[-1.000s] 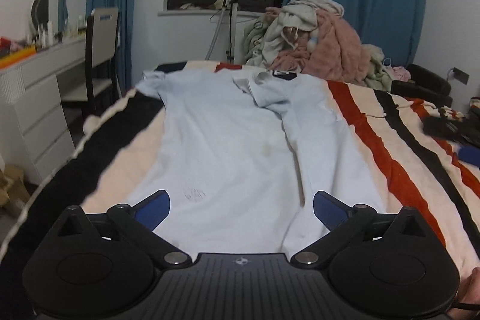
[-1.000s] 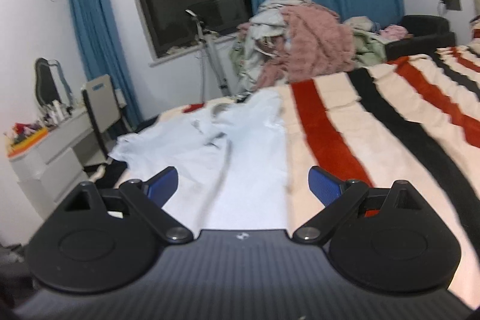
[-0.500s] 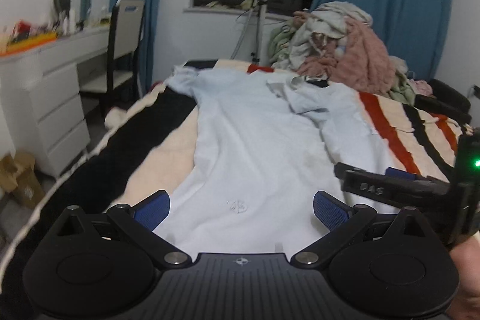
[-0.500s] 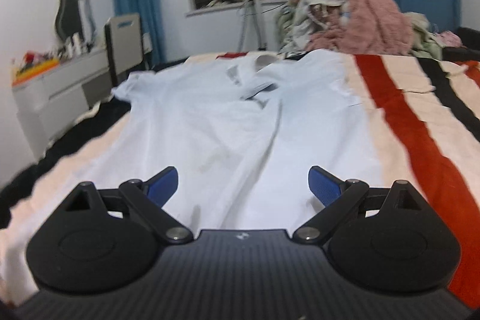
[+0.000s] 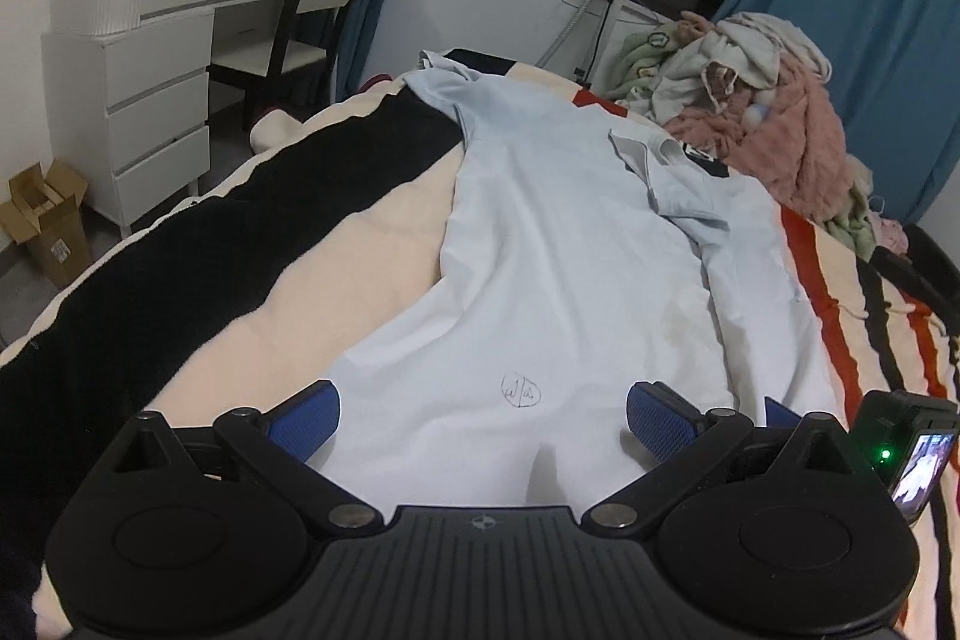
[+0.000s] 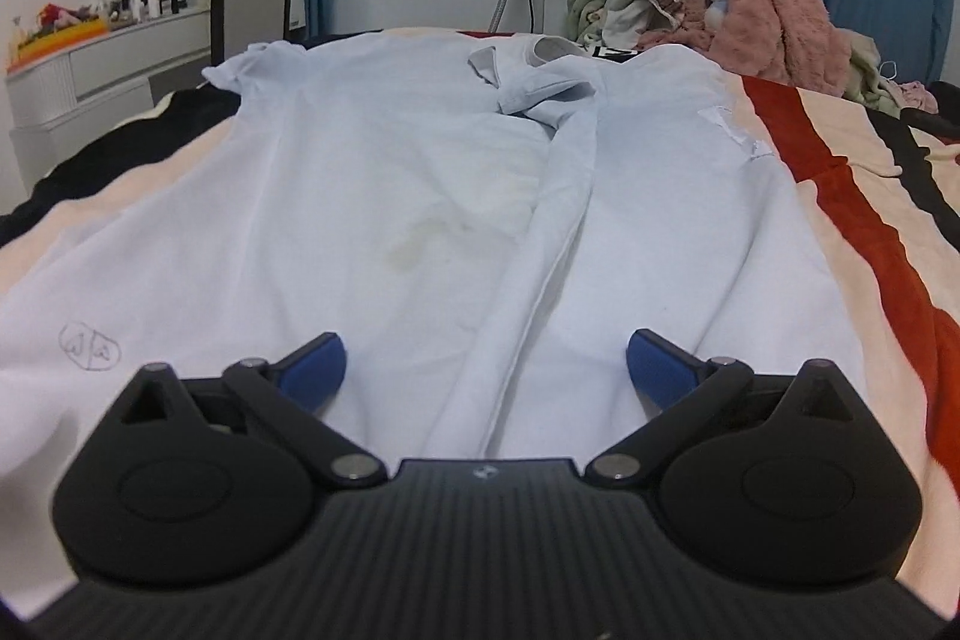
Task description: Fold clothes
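Pale shirt [image 5: 558, 244] bears small, unreadable circled mark [image 5: 521, 391].

Pale blue shirt [image 6: 372, 172] on cream, black, red striped blanket [image 6: 840, 196]

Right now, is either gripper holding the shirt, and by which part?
Nothing is held: the left gripper and right gripper stand open over the light blue shirt's hem end.

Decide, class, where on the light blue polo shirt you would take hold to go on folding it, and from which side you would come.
Grip the polo shirt at its near hem, one tool per side. It lies flat and lengthwise on the striped blanket, collar far away, one long side already folded in. Both the left tool and right tool are open at that hem, so come in low from the near end.
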Demonstrator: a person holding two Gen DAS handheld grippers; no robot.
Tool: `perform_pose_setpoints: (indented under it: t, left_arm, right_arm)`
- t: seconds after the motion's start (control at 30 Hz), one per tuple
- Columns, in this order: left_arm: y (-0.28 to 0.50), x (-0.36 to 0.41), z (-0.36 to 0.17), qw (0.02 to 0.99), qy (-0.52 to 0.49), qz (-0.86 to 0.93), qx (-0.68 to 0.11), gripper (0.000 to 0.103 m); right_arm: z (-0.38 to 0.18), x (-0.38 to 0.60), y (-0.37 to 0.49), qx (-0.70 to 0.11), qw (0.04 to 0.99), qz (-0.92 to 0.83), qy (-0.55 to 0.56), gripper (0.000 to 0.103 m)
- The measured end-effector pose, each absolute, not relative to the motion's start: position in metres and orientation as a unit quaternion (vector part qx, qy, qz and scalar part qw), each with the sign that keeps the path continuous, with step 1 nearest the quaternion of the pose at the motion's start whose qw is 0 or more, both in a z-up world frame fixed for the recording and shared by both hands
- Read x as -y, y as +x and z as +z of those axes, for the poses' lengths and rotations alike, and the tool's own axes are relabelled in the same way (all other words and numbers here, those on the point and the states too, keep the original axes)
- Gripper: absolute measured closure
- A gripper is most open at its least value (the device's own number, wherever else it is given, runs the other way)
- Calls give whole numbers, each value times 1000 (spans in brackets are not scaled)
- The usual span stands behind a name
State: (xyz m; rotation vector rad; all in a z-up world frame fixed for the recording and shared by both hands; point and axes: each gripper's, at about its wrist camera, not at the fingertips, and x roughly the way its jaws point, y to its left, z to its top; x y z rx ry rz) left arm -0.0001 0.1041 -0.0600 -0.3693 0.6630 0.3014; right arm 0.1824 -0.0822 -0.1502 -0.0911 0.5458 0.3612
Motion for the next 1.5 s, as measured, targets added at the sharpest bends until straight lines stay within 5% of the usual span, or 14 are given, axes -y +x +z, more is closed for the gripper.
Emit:
perform_pose_setpoints:
  t: [1.5]
  left_arm:
    - [-8, -76, -53, 942, -86, 131, -297, 0]
  right_arm:
    - [-154, 85, 182, -271, 946, 174, -25, 0]
